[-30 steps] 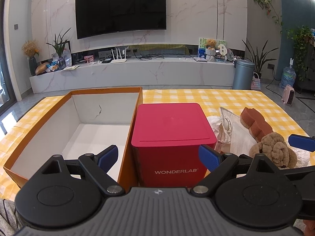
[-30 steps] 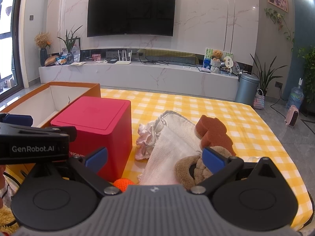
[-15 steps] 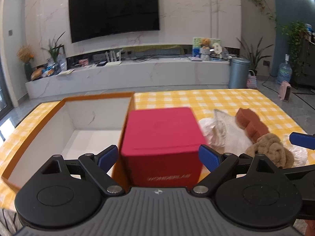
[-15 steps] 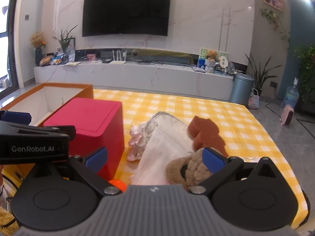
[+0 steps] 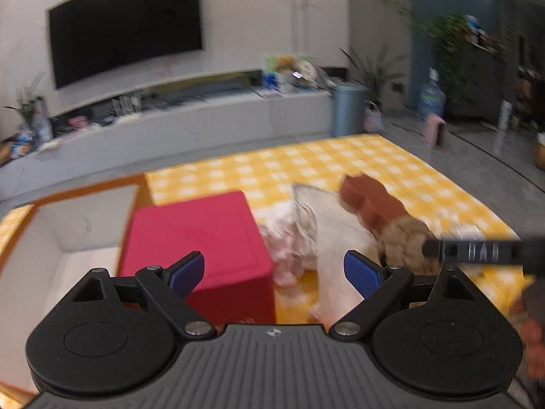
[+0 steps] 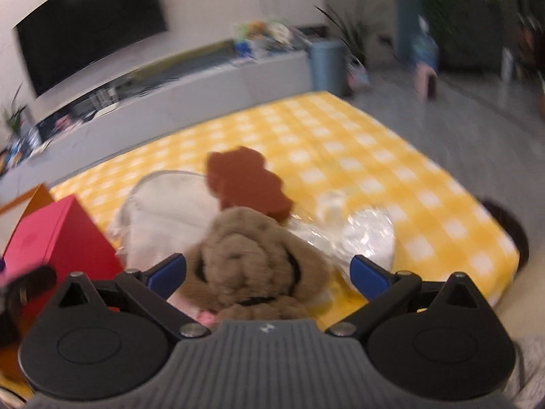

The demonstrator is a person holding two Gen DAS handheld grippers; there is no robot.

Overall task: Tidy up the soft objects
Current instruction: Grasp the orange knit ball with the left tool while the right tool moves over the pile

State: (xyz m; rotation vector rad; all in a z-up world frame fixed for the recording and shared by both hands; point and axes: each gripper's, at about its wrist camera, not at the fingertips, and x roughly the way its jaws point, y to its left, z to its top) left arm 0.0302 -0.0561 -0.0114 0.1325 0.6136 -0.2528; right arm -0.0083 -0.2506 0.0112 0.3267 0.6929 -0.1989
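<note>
The right gripper (image 6: 268, 272) gapes wide over the brown plush toy (image 6: 252, 259), which lies between its fingers on the checked tablecloth (image 6: 340, 156). The left gripper (image 5: 275, 270) hangs spread near the red box (image 5: 194, 235).

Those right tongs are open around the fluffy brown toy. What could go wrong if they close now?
The right tongs are open astride the plush. It lies on a white cloth and against a brown sponge, so a low grab might pinch the cloth or drag the sponge. Crinkly plastic lies by the right finger and could snag. Both views are blurred, so the aim may be off.
</note>
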